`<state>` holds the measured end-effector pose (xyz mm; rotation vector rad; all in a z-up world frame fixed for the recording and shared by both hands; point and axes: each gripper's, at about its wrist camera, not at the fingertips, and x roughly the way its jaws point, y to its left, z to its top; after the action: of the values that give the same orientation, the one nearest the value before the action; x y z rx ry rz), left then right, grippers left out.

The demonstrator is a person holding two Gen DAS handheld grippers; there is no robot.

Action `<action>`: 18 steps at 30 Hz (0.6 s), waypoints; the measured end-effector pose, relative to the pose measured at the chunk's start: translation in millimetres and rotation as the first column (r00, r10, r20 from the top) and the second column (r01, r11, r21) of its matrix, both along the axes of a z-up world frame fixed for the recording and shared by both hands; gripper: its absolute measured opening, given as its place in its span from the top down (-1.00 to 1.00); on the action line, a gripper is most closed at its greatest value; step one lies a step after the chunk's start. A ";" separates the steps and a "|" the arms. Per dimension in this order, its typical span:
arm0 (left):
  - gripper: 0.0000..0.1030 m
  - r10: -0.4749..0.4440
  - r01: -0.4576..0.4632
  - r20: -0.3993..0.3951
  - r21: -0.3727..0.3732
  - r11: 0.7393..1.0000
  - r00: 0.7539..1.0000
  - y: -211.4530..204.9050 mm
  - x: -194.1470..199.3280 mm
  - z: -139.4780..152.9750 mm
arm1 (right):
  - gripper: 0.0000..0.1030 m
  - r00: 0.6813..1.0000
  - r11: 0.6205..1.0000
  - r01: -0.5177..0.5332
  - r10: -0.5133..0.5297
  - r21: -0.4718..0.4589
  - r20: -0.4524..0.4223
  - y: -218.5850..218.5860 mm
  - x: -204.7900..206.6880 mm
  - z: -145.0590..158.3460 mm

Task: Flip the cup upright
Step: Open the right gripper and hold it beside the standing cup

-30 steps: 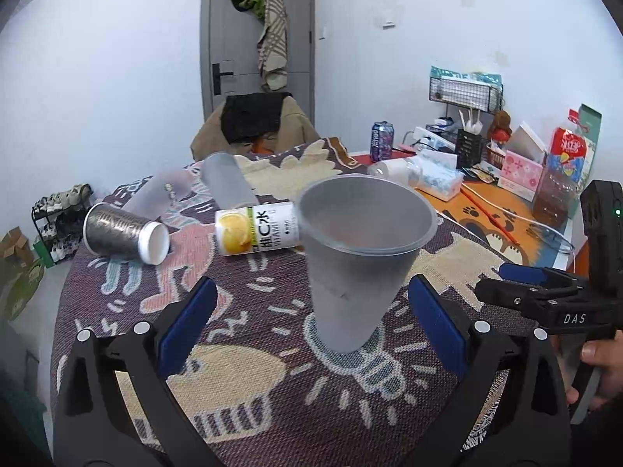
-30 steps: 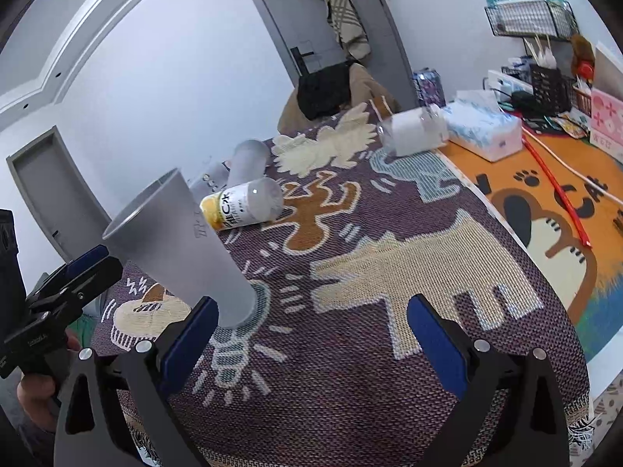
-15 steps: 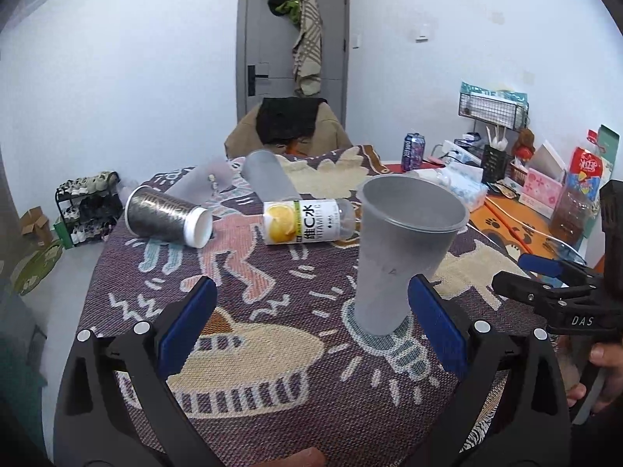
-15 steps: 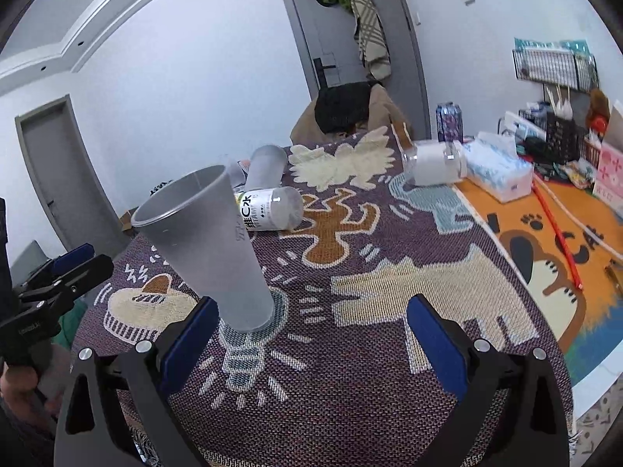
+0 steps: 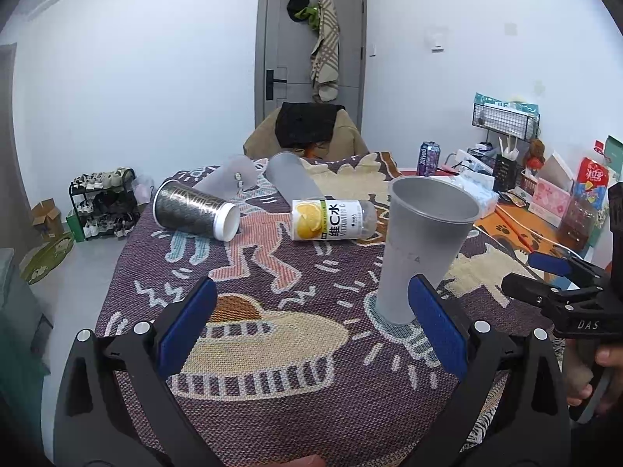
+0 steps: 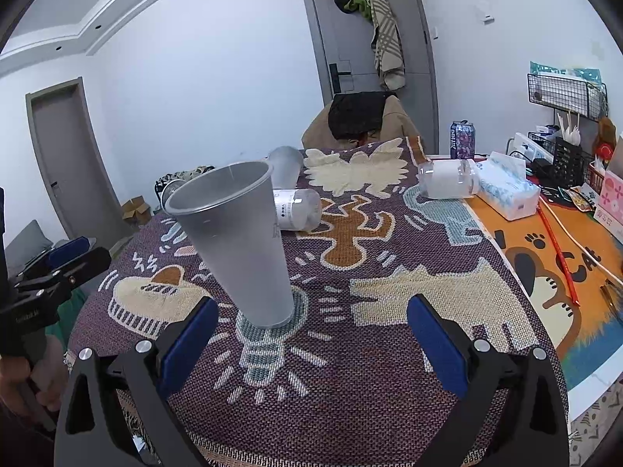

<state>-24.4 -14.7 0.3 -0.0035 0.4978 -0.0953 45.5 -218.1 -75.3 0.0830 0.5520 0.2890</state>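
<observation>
A frosted grey plastic cup [image 5: 420, 245] stands upright, mouth up, on the patterned cloth; it also shows in the right wrist view [image 6: 237, 245]. My left gripper [image 5: 311, 327] is open and empty, drawn back from the cup, whose base sits just beyond its right finger. My right gripper [image 6: 311, 334] is open and empty, with the cup ahead near its left finger. Each gripper shows at the edge of the other's view, the right one [image 5: 557, 288] and the left one [image 6: 58, 268].
A dark cup with a white lid [image 5: 194, 210], two frosted cups [image 5: 292, 175] and a vitamin C bottle [image 5: 331, 220] lie on their sides further back. A clear jar [image 6: 447, 179], a tissue pack [image 6: 506, 190], a can [image 6: 462, 139] and desk clutter stand at the right.
Both grippers have pulled back from the cup and risen. The cup stays upright on the cloth where it stood.
</observation>
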 end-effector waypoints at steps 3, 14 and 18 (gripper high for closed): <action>-0.90 0.007 -0.007 0.000 0.000 1.000 1.000 4.3 -2.4 -1.0 | -0.85 1.000 1.000 -0.003 0.003 -0.007 0.005 2.2 -2.9 0.2; -0.90 0.014 -0.014 -0.010 -0.007 1.000 1.000 7.8 -2.1 -4.5 | -0.85 1.000 1.000 -0.014 0.015 -0.028 0.020 5.1 -5.9 -0.6; -0.90 0.007 -0.007 -0.010 -0.002 1.000 1.000 4.4 -1.0 -5.9 | -0.85 1.000 0.999 0.000 0.001 -0.043 0.025 4.6 -5.6 -2.1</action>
<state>-25.5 -10.3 -5.7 -0.0073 0.5078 -0.0892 39.9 -213.4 -77.4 0.0377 0.5329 0.2781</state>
